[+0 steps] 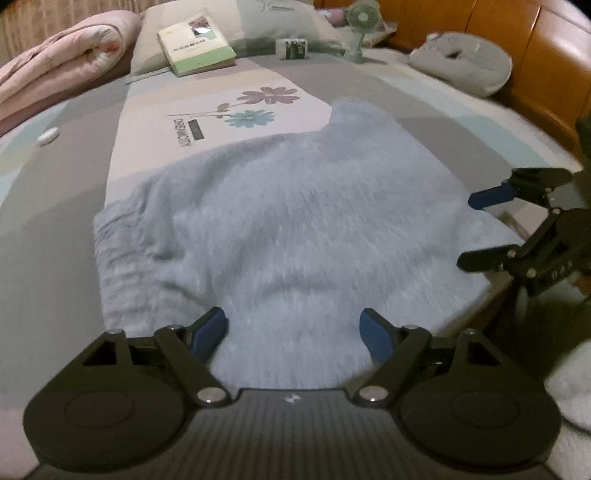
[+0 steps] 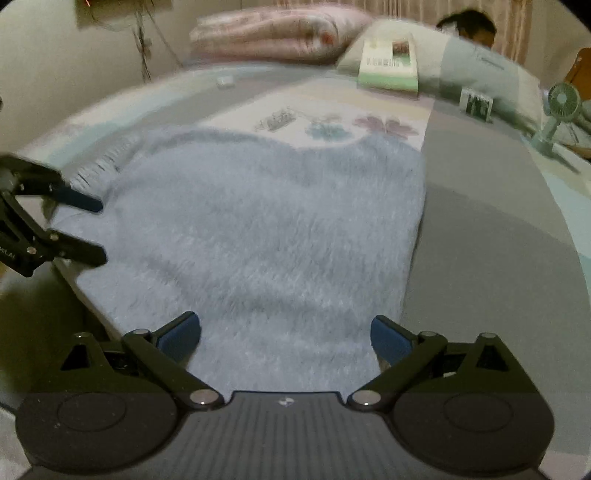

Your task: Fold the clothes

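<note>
A light blue fuzzy sweater (image 1: 288, 206) (image 2: 266, 229) lies spread flat on the patterned bedsheet (image 1: 74, 177) (image 2: 480, 229). Its ribbed hem bunches at the left in the left wrist view. My left gripper (image 1: 293, 325) hangs open over the sweater's near edge, with fabric below its blue pads but nothing pinched. It also shows at the left of the right wrist view (image 2: 99, 230), open beside the sweater's left edge. My right gripper (image 2: 284, 326) is open too, above the near part of the sweater. From the left wrist it appears at the sweater's right edge (image 1: 471, 230).
At the far end lie a green-edged book (image 1: 195, 40) (image 2: 388, 59) on a pillow, a small box (image 1: 291, 48), a mint desk fan (image 1: 360, 26) (image 2: 557, 114) and a rolled pink quilt (image 1: 62, 62). A grey cushion (image 1: 461, 62) rests by the wooden bed frame (image 1: 535, 74). A person (image 2: 469, 26) is behind the pillow.
</note>
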